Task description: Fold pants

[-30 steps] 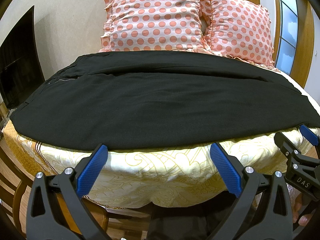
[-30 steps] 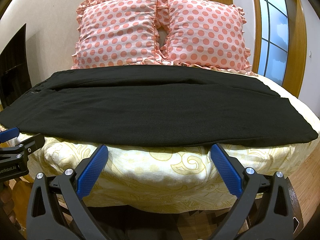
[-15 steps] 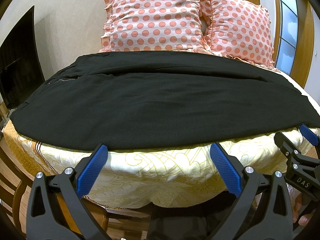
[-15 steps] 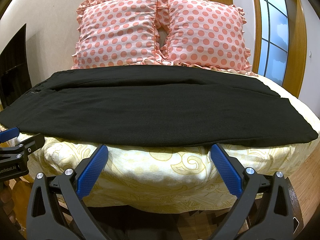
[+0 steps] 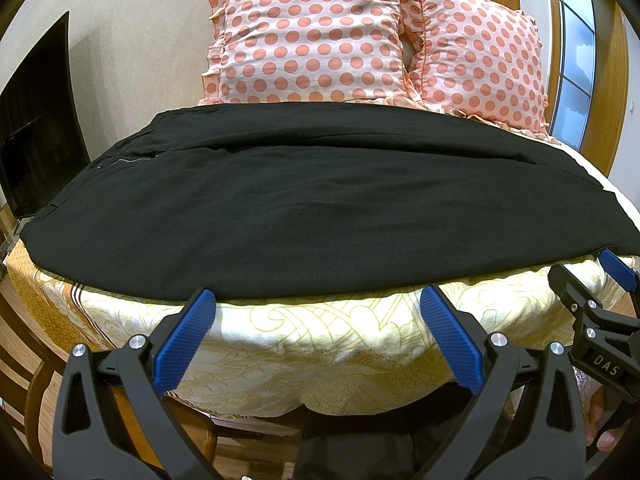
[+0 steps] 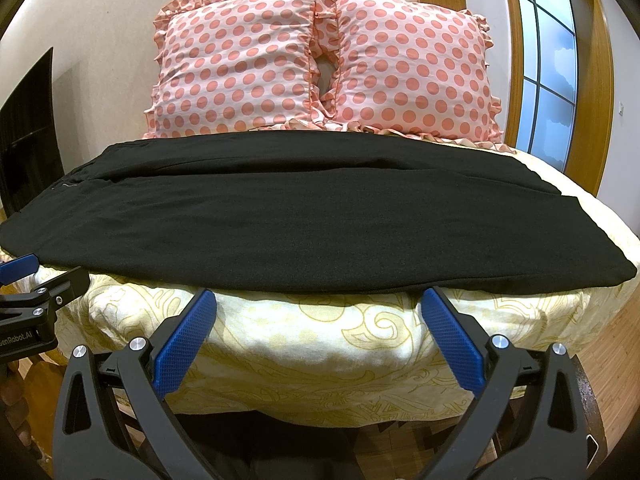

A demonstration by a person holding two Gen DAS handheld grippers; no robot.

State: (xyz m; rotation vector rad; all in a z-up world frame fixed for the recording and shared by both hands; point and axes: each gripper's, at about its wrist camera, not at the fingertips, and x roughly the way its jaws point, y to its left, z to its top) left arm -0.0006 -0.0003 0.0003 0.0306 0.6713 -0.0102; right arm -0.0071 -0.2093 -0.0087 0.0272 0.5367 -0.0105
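Observation:
Black pants [image 5: 320, 200] lie flat across the bed, waist at the left, leg ends at the right; they also show in the right wrist view [image 6: 304, 216]. My left gripper [image 5: 318, 302] is open and empty, just short of the pants' near edge. My right gripper [image 6: 318, 302] is open and empty, also just short of the near edge, further right. Each gripper shows at the edge of the other's view: the right one [image 5: 600, 280] at the right, the left one [image 6: 36, 276] at the left.
The bed has a cream and gold patterned cover [image 6: 320, 344]. Two pink polka-dot pillows [image 6: 320, 60] stand against the wall behind the pants. A dark TV screen [image 5: 36, 128] is at the left, a wood-framed window [image 6: 548, 64] at the right. A wooden chair [image 5: 24, 360] stands low left.

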